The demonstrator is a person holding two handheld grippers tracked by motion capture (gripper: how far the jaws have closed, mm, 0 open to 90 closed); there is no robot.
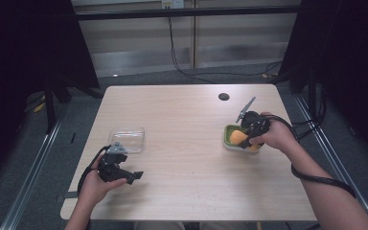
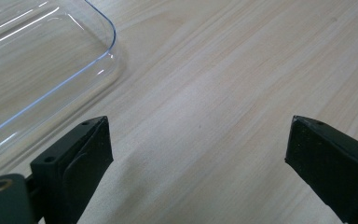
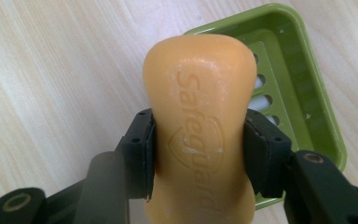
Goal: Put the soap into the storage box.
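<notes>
An orange bar of soap (image 3: 200, 121) with embossed lettering is clamped between the black jaws of my right gripper (image 3: 199, 149), which is shut on its sides. The bar hangs just over a green soap dish (image 3: 298, 93) with a slotted floor. From above, that gripper (image 1: 249, 135) and the soap (image 1: 238, 138) are over the green dish (image 1: 229, 134) at the table's right. My left gripper (image 1: 135, 176) rests near the front left of the table. Its jaws (image 2: 198, 154) stand wide apart over bare wood, open and holding nothing.
A clear plastic lid or tray (image 1: 127, 139) lies just beyond the left gripper; its rounded corner (image 2: 51, 60) is close to one jaw. A small dark round spot (image 1: 224, 97) marks the far side of the wooden table (image 1: 187, 163). Cables trail off both grippers.
</notes>
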